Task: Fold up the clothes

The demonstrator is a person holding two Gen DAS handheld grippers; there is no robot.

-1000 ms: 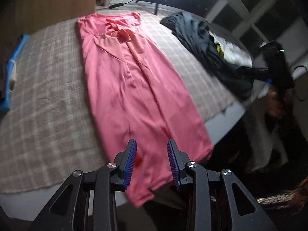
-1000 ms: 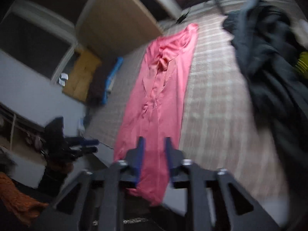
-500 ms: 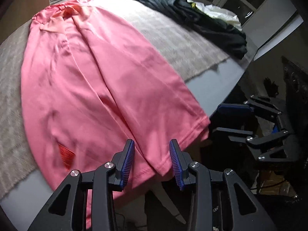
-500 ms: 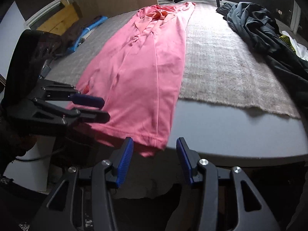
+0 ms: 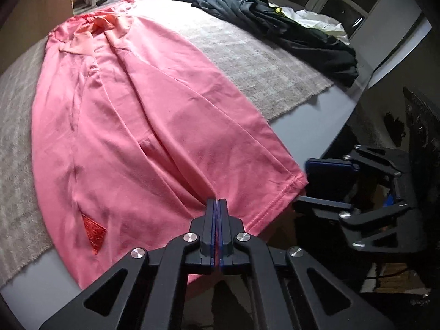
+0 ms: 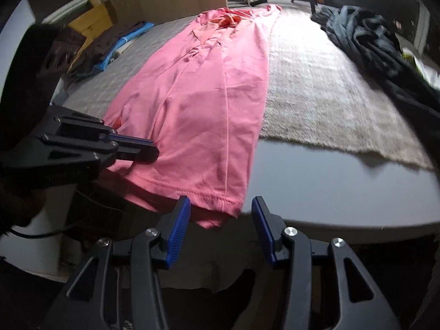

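Left wrist view: the left gripper (image 5: pixel 217 206) pinches the hem of a pink dress (image 5: pixel 143 121) spread lengthwise over a grey blanket (image 5: pixel 261 63) on a table (image 5: pixel 324 110); dark clothes (image 5: pixel 275 19) are heaped at the far edge. The right gripper (image 5: pixel 327 187) hovers wide open just beside the hem corner.

Right wrist view: the right gripper (image 6: pixel 221 214) gapes wide, its blue pads (image 6: pixel 178 228) flanking the dress's hanging hem corner (image 6: pixel 217 203) without touching it. The left gripper (image 6: pixel 134 148) grips the hem's other side.

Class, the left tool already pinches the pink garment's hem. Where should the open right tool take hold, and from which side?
The free hem corner of the pink garment, probably. It overhangs the table edge right before the right tool, so come straight in from the table's near edge.
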